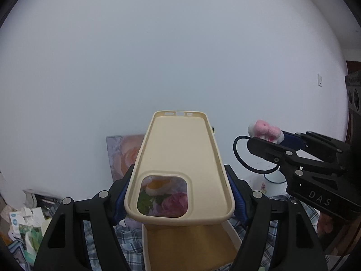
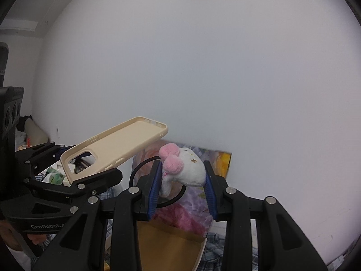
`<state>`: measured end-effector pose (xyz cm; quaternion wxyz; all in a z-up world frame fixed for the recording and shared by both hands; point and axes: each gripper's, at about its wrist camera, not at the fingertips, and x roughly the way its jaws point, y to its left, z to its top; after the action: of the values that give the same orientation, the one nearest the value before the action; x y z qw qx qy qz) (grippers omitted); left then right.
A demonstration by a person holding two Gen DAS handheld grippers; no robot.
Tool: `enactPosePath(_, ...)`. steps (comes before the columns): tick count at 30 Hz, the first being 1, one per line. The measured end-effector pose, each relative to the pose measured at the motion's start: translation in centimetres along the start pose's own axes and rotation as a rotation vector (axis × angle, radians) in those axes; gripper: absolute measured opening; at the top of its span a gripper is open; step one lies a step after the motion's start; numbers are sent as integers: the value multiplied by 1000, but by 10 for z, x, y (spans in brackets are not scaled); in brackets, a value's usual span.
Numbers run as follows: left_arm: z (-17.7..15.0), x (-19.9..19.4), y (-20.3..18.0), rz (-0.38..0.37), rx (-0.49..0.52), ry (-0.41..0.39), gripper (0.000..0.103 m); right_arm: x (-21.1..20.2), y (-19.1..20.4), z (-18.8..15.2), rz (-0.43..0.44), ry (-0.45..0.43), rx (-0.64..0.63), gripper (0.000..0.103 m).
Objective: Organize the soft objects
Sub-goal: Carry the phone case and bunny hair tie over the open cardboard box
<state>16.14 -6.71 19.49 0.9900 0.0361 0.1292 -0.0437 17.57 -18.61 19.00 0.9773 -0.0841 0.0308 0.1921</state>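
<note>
Raised in mid-air before a bare white wall (image 1: 158, 56), the left tool (image 1: 179, 197) grips a cream phone case (image 1: 180, 158) by its long edges, blue pads (image 1: 237, 194) pressed to both sides, the open face up and the camera cutout nearest the lens. Beside it, the right tool (image 2: 182, 183) clamps a white plush charm with a pink bow (image 2: 189, 169) between its own blue pads (image 2: 154, 192); a black elastic hair loop (image 2: 140, 169) hangs from the charm and rings the left finger. In the right wrist view the case tilts upward just left of the plush, apart from it. Directly beneath both tools sits a shallow white-rimmed box with a tan floor (image 1: 191, 246), resting on blue plaid fabric (image 1: 130, 241) whose support cannot be made out. Behind the box, a floral painting of pink and yellow roses (image 2: 216, 164) leans against the wall, partly blocked by the case and the plush. Farther left lies a heap of packets and papers (image 1: 24, 223); to the right stands a white container with a dark rim (image 1: 275, 180), and a light switch (image 1: 320, 80) sits on the wall.
</note>
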Motion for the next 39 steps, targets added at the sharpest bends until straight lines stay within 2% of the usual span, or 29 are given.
enactPosePath(6,-16,26,-2,5,17,45,75,24,-13,-13,20,59,46,35)
enactPosePath(11,-31,46,-2,43,40,103,75,46,-17,-19,71,98,97,35)
enactPosePath(17,-49,77,-7,-5,-11,185,75,62,-22,-42,80,150,111,35)
enactPosePath(22,-65,103,-12,2,-14,253,75,77,-34,-62,63,196,148,35)
enactPosePath(30,-85,125,-6,-8,-51,314,75,100,-48,-88,42,260,186,35)
enactPosePath(35,-98,133,-11,-42,7,358,75,114,-53,-105,46,313,208,35)
enactPosePath(39,-109,146,-6,-95,-30,406,75,124,-57,-117,48,345,224,35)
